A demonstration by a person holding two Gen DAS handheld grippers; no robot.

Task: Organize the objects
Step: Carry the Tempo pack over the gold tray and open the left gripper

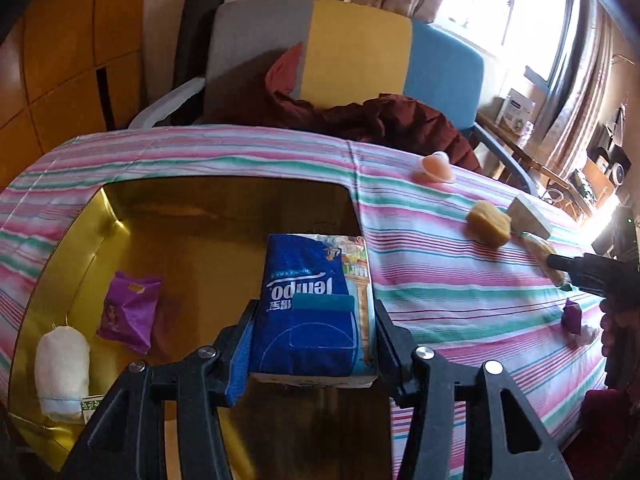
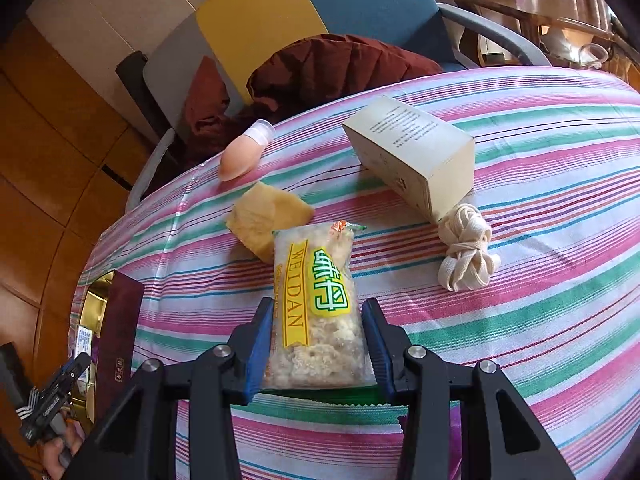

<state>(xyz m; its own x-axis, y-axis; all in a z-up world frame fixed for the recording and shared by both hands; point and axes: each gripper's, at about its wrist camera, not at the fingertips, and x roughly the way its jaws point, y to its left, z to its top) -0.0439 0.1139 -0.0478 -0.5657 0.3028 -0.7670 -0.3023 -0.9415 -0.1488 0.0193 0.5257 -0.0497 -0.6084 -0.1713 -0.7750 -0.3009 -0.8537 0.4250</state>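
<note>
My left gripper [image 1: 314, 344] is shut on a blue Tempo tissue pack [image 1: 316, 304], held over the gold tray [image 1: 84, 240]. In the tray lie a purple snack packet [image 1: 130, 312] and a white cloth roll [image 1: 62, 376]. My right gripper [image 2: 318, 340] is shut on a clear Weidan snack bag [image 2: 316, 308] that lies on the striped tablecloth [image 2: 520, 280]. Beyond that bag lie a yellow sponge block [image 2: 266, 216], a peach-coloured egg-shaped toy [image 2: 240, 158], a beige carton [image 2: 412, 152] and a knotted cream ribbon [image 2: 466, 252].
A chair with grey, yellow and blue panels [image 1: 352, 52] stands behind the table with a dark red jacket [image 1: 384, 120] on it. A dark red box [image 2: 118, 328] stands at the tray's edge. In the right wrist view the left gripper [image 2: 56, 396] shows at bottom left.
</note>
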